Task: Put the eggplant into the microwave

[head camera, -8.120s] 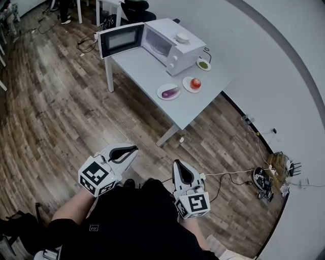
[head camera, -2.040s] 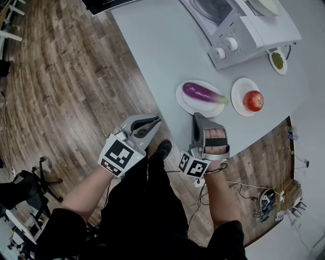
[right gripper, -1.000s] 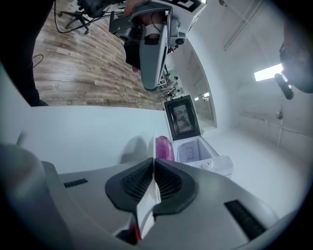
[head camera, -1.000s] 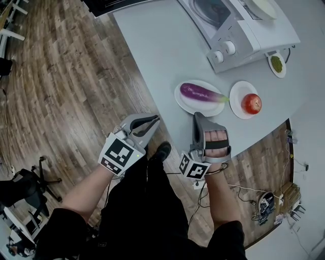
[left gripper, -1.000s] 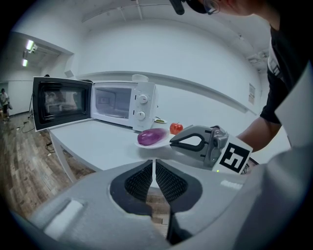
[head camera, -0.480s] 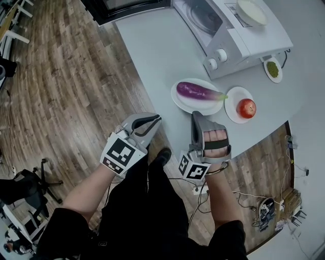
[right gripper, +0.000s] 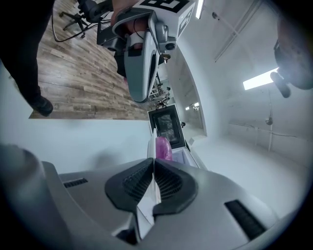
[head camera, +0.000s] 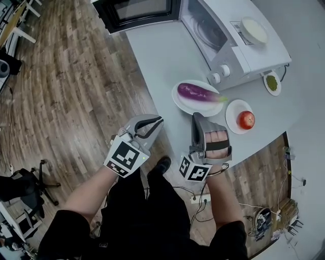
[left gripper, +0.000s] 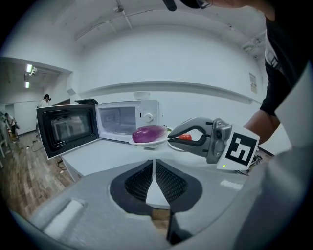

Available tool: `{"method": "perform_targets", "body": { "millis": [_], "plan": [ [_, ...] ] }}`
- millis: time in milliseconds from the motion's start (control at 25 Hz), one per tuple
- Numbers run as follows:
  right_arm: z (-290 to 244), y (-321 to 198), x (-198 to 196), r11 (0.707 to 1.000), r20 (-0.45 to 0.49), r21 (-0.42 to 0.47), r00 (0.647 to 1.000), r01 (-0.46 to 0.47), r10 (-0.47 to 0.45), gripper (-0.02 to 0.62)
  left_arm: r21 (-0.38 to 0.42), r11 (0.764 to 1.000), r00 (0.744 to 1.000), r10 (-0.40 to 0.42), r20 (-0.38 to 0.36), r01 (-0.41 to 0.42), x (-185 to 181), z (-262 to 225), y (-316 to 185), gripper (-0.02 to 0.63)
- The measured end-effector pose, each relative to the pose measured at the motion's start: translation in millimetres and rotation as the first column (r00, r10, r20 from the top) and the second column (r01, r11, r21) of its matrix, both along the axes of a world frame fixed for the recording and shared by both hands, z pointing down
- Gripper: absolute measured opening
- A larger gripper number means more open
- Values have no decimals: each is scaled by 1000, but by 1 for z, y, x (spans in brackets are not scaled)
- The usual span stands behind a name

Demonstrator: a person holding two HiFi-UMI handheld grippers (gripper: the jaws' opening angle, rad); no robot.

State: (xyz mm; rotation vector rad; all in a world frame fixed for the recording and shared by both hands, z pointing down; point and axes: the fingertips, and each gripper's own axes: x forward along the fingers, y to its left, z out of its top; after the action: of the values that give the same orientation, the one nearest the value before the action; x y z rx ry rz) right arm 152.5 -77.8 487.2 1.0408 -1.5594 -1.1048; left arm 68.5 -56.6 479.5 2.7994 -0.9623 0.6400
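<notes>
Your left gripper [head camera: 158,121] has its jaws pressed together on nothing, with its tips just beside the table [head camera: 157,56] edge. Your right gripper [head camera: 196,116] is closed and empty too, its tips over the table. The eggplant [head camera: 199,93] lies on a plate [head camera: 179,103] just ahead of the right tips, and ahead and to the right of the left ones. Beyond it stands the microwave [head camera: 238,45], its door [head camera: 139,12] swung wide. A tomato [head camera: 246,120] sits to the right of the right tips.

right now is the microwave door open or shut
Open: the microwave door stands swung out wide, leaving the cavity exposed.
</notes>
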Motion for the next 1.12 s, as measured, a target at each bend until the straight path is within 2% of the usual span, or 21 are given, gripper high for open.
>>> {"method": "perform_targets", "body": {
  "millis": [200,520,760,1120],
  "plan": [
    [-2,-22,-23,1000,-15,4,1000,6,-6,24,16,1000,1000,5,-9,-5,-17,-5,-17,28],
    [-19,-69,-67,999,-22,12,999,-33,33,25,31,1000,1000,1,12,-2,-67,-21,-68,28],
    [-41,-112,-96,996,-36,28,996,-79,80,25,57,997,999,46,11,-47,-99,-42,-121,28],
    [-63,-169,-136,979,-62,60,978,-193,197,25,93,983,987,159,-9,-158,-141,-60,-184,28]
  ]
}}
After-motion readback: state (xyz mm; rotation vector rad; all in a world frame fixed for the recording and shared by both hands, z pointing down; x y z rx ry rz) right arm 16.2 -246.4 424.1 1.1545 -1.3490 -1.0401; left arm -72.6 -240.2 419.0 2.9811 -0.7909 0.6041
